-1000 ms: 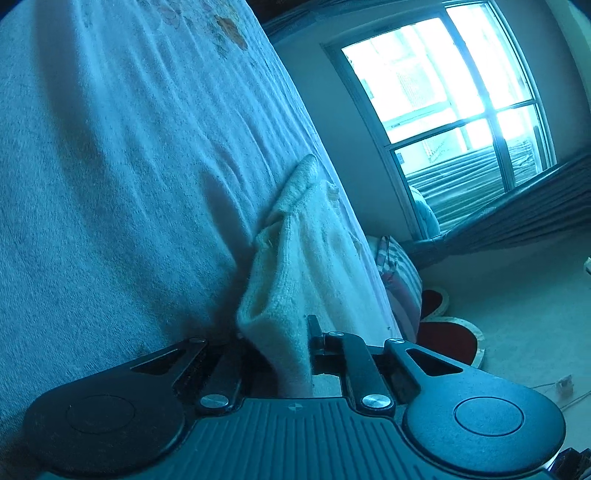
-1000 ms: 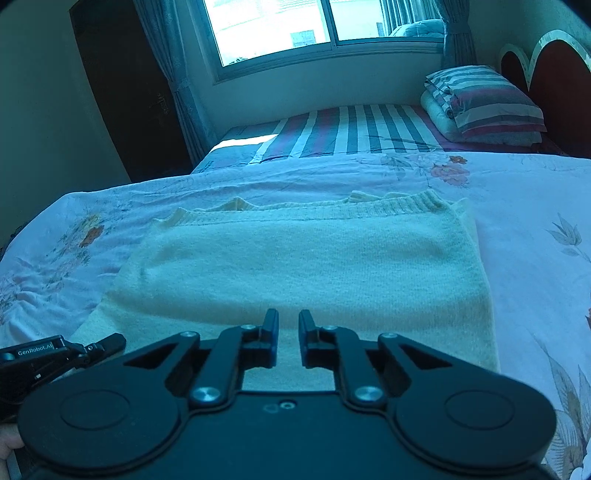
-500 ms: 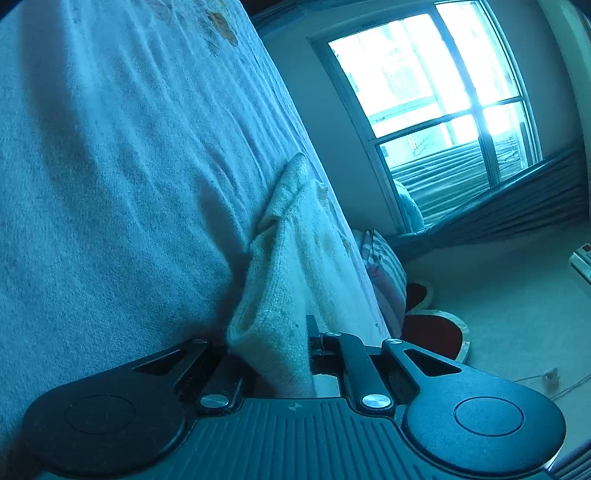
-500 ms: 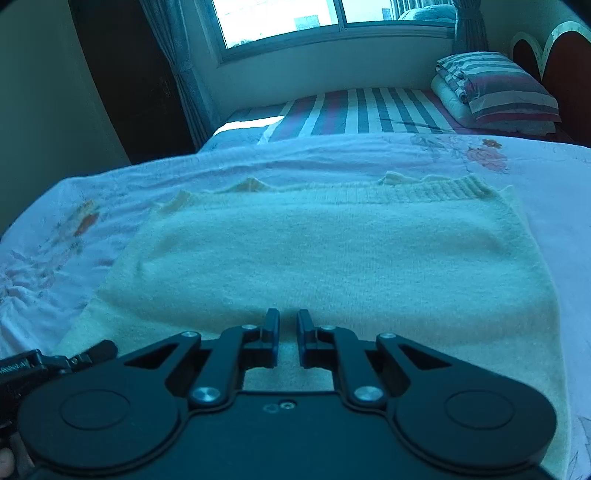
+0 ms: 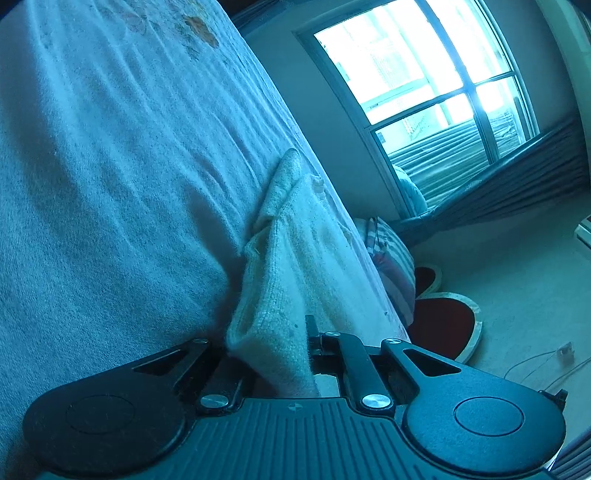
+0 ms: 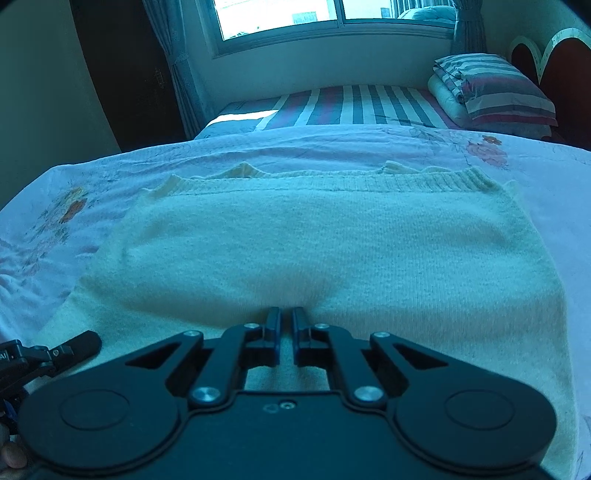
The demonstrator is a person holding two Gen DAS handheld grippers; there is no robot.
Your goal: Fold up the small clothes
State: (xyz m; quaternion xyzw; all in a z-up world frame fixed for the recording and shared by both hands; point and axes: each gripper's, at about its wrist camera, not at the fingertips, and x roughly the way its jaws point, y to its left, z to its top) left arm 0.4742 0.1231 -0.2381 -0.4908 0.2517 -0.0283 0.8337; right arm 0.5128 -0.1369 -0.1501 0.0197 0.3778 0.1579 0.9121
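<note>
Bed (image 6: pixel 332 147): floral sheet, carries the cream sweater.
Sweater (image 6: pixel 314 251): lies flat on the bed, ribbed hem toward the window.
Left claw (image 5: pixel 280 354): pinches a raised fold at the sweater's edge.
Right claw (image 6: pixel 285 317): pressed together, tips on the sweater's near edge, knit puckered there.
Writing: letters "AI" at the left claw's edge, rest cut off.

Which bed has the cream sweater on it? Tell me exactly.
The near floral-sheeted bed holds the sweater; the far striped bed under the window carries folded striped bedding instead.
</note>
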